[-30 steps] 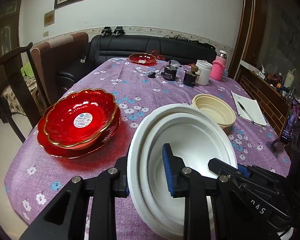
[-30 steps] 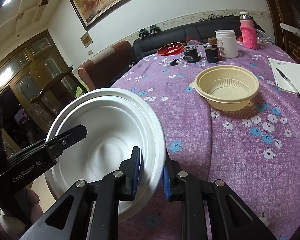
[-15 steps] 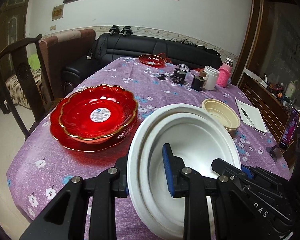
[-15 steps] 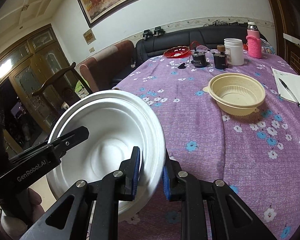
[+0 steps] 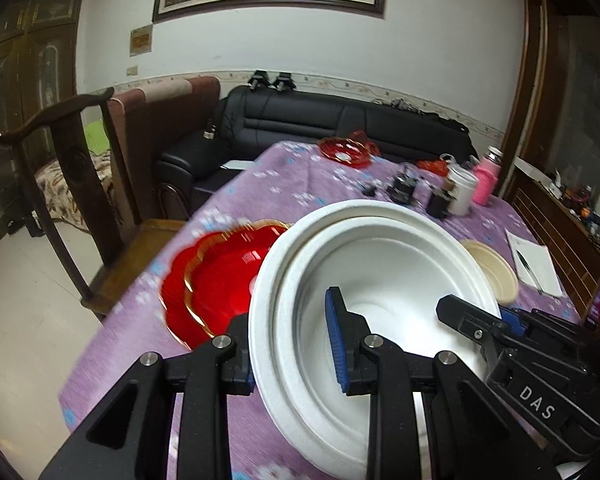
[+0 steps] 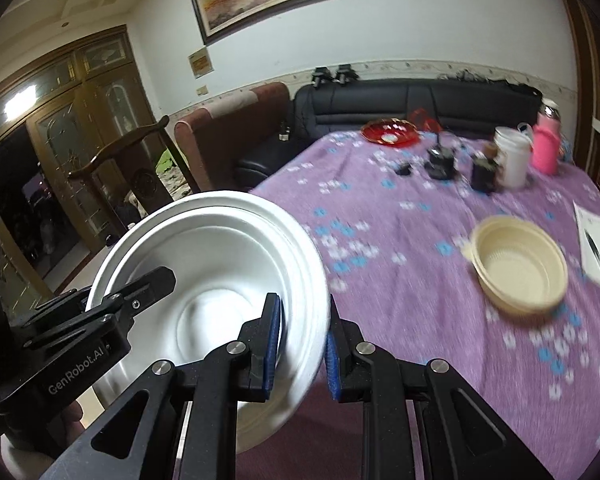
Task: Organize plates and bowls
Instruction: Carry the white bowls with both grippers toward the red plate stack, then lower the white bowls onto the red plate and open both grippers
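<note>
Nested white round paper bowls [image 5: 384, 280], two rims visible one inside the other, held above the near end of a purple flower-print tablecloth [image 6: 420, 240]. Mouth of the stack turned upward and tilted; round in outline, so no long axis to give.

Left gripper [image 5: 292, 350], black with blue pads, pinched on the near left rim: one finger outside the wall, the other inside the bowl. Right gripper [image 6: 302, 338], likewise black with blue pads, clamped on the opposite rim, one finger [image 6: 270, 340] within the bowl and one outside. Each gripper visible in the other's view, reaching in over the far edge.

Left of the white stack, stacked red scalloped glass plates with gold rims [image 5: 216, 280], flat on the cloth, partly hidden behind the white rim. To the right, a shallow cream plastic bowl [image 6: 520, 266], upright, mouth up, well apart from the held stack. Just beside it, a white notebook with a pen [image 5: 534, 262]. At the far end, a small red dish [image 6: 389, 132], a white lidded jar [image 6: 510, 156] and a pink bottle [image 6: 545, 146]. Table contents blurred in both views.
</note>
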### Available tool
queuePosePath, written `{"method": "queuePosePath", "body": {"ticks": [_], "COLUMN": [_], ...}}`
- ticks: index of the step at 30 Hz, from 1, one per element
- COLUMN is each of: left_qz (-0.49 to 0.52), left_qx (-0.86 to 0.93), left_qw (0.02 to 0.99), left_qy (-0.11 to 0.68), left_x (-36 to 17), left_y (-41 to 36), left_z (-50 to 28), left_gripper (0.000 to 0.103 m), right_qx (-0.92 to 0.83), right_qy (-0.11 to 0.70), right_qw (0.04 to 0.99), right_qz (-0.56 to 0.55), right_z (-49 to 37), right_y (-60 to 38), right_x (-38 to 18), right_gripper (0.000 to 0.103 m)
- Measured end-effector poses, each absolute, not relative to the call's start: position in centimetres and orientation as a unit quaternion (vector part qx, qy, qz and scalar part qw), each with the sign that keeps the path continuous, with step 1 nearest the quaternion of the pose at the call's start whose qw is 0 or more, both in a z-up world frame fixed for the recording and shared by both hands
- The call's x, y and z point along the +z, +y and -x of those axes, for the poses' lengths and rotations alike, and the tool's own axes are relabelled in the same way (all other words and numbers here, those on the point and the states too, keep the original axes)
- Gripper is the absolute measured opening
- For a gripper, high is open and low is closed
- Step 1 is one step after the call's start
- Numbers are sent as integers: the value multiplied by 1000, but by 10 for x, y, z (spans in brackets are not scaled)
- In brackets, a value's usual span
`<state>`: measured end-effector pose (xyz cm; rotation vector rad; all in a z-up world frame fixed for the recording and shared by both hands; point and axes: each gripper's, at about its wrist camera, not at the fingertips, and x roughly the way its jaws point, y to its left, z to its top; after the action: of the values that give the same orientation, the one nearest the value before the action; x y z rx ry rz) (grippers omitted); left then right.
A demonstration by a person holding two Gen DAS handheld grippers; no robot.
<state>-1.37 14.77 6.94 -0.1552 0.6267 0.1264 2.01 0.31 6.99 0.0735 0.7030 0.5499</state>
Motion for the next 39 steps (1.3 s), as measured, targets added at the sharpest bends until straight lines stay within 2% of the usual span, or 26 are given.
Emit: {"method": "queuePosePath", "body": {"ticks": [7,17,27,30,32,35,38,39], "left_qz": [57,44,40,45,45,49,59,61], "left_qx": [112,146,162,161,167,166,163,163], "left_qw": [945,925,909,906,907,910,910,911], "left_qy": [301,347,381,389,384,378,375,375], "left_x": [79,44,16,11,11,14,17,17], "left_y": [183,218,228,230,232,233,236,237], "left_z": [-26,-67,-85,-88,-87,-83,-80,-80], "left_gripper": [27,32,38,48,65,71,72,73], "right_qx": [270,263,252,251,246,240,234,233], "right_qy": [349,398,412,413,409,411,409,405], "right_qw": [897,878,876,875,879,880,881,883], "right_qz": [-27,-25,-7,-2,5,-15,-36,-40], "right_z": [-59,-100,-112,-112,-111,-113,-116,-116], "right_y": [49,89,107,112,115,113,108,106], "right_x": [80,48,28,25,24,23,24,25], "right_gripper": [23,23,23,23,23,25,36,43]}}
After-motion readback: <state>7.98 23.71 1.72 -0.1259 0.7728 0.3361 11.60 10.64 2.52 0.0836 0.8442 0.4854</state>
